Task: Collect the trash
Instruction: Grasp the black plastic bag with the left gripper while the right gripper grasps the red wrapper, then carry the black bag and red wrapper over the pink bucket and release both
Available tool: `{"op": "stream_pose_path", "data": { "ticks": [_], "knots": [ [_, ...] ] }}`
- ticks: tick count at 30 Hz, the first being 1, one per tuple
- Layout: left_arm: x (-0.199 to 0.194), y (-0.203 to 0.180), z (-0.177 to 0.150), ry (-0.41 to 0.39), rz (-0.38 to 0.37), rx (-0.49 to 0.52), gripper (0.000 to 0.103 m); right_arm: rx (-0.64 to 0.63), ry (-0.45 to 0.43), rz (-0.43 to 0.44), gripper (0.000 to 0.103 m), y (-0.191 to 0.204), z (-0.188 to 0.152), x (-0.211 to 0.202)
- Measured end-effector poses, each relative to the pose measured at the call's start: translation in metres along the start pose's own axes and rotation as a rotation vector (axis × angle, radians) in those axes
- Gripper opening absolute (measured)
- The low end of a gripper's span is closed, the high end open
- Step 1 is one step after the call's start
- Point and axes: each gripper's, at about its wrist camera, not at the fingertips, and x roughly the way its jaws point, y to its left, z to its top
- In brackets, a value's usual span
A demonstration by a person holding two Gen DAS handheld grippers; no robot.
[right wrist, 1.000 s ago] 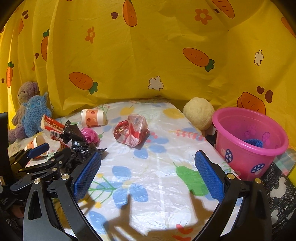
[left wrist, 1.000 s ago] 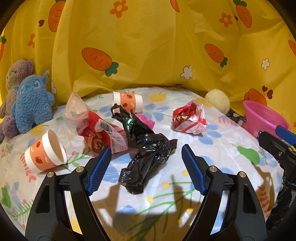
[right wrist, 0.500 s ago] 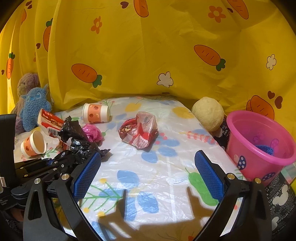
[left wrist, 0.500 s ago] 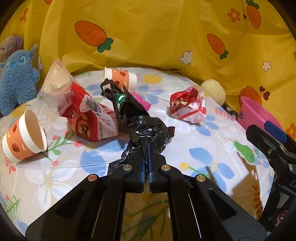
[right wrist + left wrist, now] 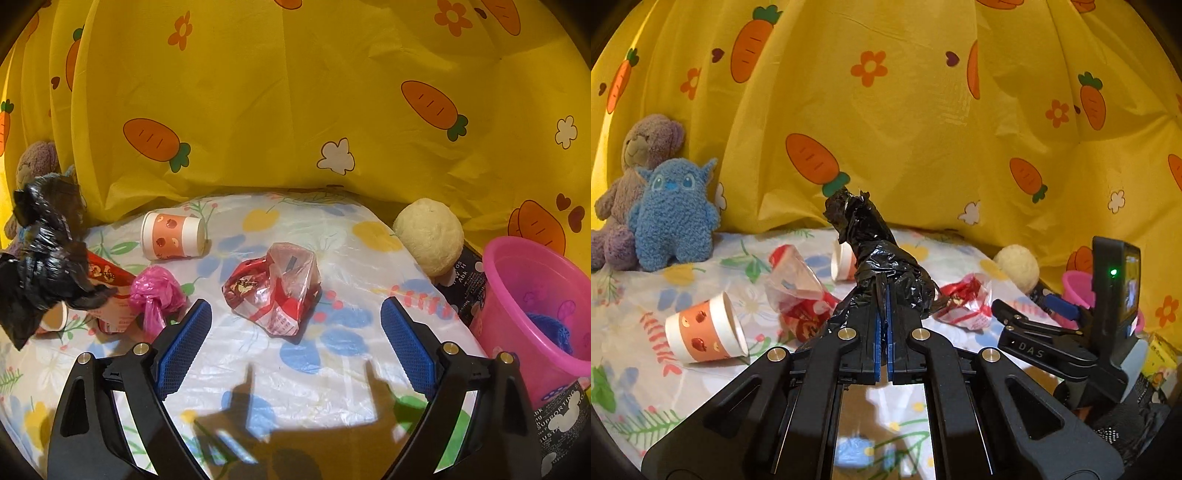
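My left gripper is shut on a crumpled black plastic bag and holds it up above the table; the bag also shows at the left of the right wrist view. My right gripper is open and empty, low over the table, with a crumpled red and clear wrapper just ahead between its fingers. A pink bucket stands at the right. Two orange paper cups, a pink bag wad and a red snack packet lie on the table.
The table has a flowered plastic cover. A yellow carrot-print curtain hangs close behind it. A blue plush and a purple bear sit at the back left. A cream plush ball lies beside the bucket.
My left gripper closed on the black bag and lifted it off the table. My right gripper moved forward toward the red and clear wrapper and stayed open.
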Motion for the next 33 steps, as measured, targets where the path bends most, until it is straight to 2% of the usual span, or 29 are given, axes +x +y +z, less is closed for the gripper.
{"op": "stream_pose_path", "data": {
  "ticks": [1, 3, 5, 8, 10, 12, 14, 18, 24, 33],
  "knots": [
    [-0.002, 0.002, 0.002, -0.008, 0.004, -0.002, 0.001, 0.000, 0.004, 0.003, 0.088, 0.000, 0.002, 0.005],
    [-0.003, 0.004, 0.004, -0.014, 0.015, -0.004, 0.001, 0.005, 0.027, 0.014, 0.073, -0.001, 0.005, 0.015],
    [-0.003, 0.007, 0.004, -0.018, 0.027, -0.007, 0.001, 0.016, 0.052, 0.025, 0.070, -0.001, 0.007, 0.026],
    [-0.002, 0.010, 0.004, -0.019, 0.033, -0.011, 0.001, 0.005, 0.056, 0.020, 0.058, 0.001, 0.008, 0.035],
    [-0.002, 0.010, 0.004, -0.020, 0.037, -0.009, 0.001, 0.006, 0.064, 0.027, 0.055, 0.002, 0.008, 0.040],
    [-0.002, 0.010, 0.003, -0.019, 0.036, -0.010, 0.001, -0.004, 0.069, 0.026, 0.039, 0.004, 0.009, 0.044],
    [-0.001, 0.011, 0.003, -0.017, 0.033, -0.010, 0.001, -0.017, 0.076, 0.031, 0.032, 0.006, 0.008, 0.048],
    [-0.001, 0.011, 0.003, -0.016, 0.033, -0.010, 0.001, -0.052, 0.085, 0.028, 0.010, 0.011, 0.005, 0.053],
    [-0.003, 0.010, 0.002, -0.017, 0.035, -0.012, 0.001, -0.058, 0.045, 0.041, 0.004, 0.007, 0.004, 0.042],
    [-0.013, 0.002, 0.003, -0.027, 0.024, -0.001, 0.001, -0.047, -0.060, 0.084, 0.004, -0.001, -0.001, -0.018]
  ]
}}
